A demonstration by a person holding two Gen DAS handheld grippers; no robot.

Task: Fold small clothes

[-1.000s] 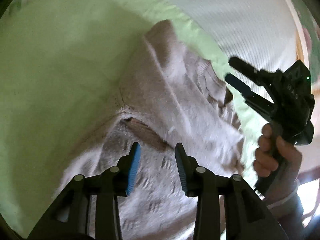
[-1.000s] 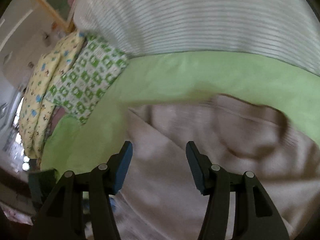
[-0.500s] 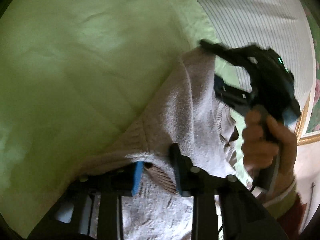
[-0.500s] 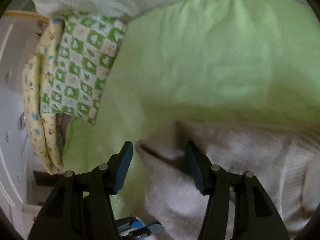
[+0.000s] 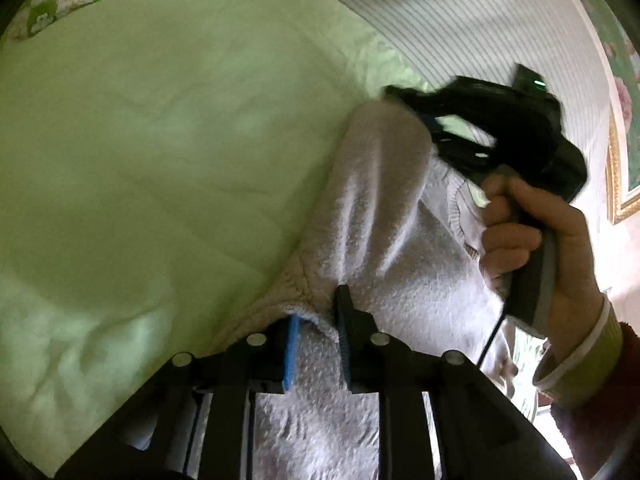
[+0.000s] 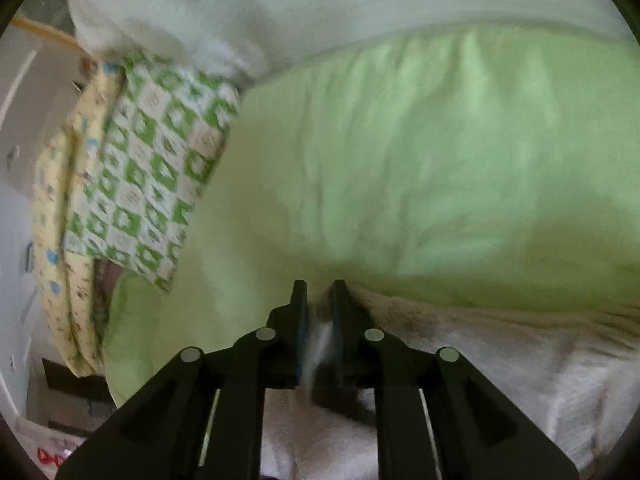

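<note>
A pale grey fleecy sweater [image 5: 384, 248] lies on a light green bed sheet [image 5: 168, 152]. The left gripper [image 5: 316, 336] has just been closing, and its fingers pinch a ribbed edge of the sweater. The right gripper [image 6: 318, 312], held in a hand [image 5: 532, 240], has also just been closing; its fingers are nearly together, pinching a fold at the sweater's far corner. A green-checked cloth [image 6: 152, 184] lies beyond the sheet, below a white striped blanket [image 5: 460, 24].

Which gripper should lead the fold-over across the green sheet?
Probably right: the right gripper pinches the sweater at its far corner, beside open green sheet. The left gripper grips the ribbed edge nearer.
</note>
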